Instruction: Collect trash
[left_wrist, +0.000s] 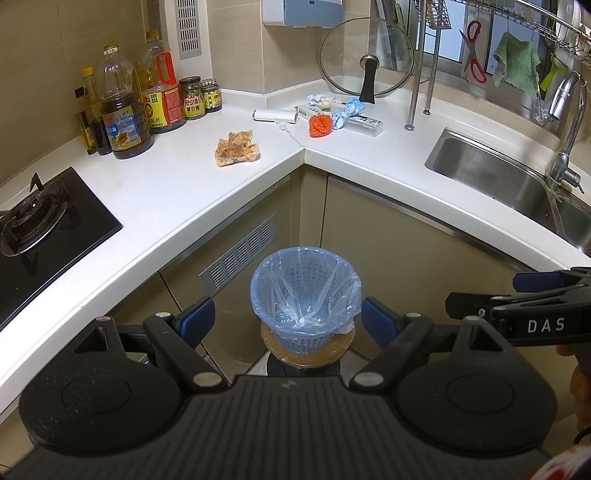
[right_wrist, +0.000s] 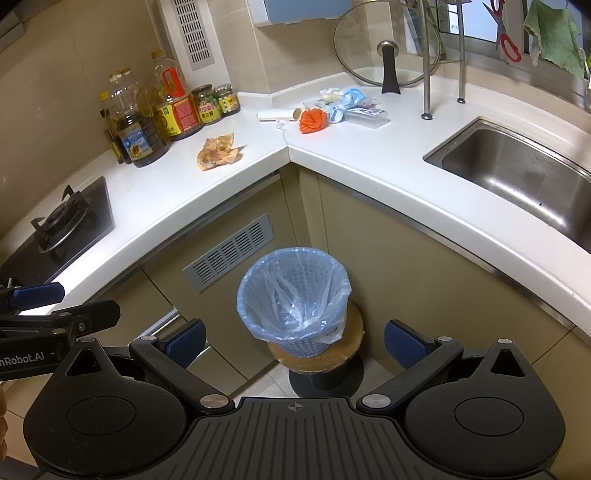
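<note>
Above the blue-lined trash basket (left_wrist: 305, 299), both the left gripper (left_wrist: 288, 319) and right gripper (right_wrist: 293, 341) hover with fingers spread and empty, crumpled wrapper (left_wrist: 237, 147) up on the desk (left_wrist: 177, 184) behind it

Blue mesh bin (left_wrist: 306, 295) lined with a clear bag, placed upright on a round stand below the counter corner, crumpled brown wrapper (left_wrist: 238, 148) laid on the counter, orange wad (left_wrist: 320, 125), blue wad (left_wrist: 346, 111) and paper roll (left_wrist: 275, 116) gathered near the corner
</note>
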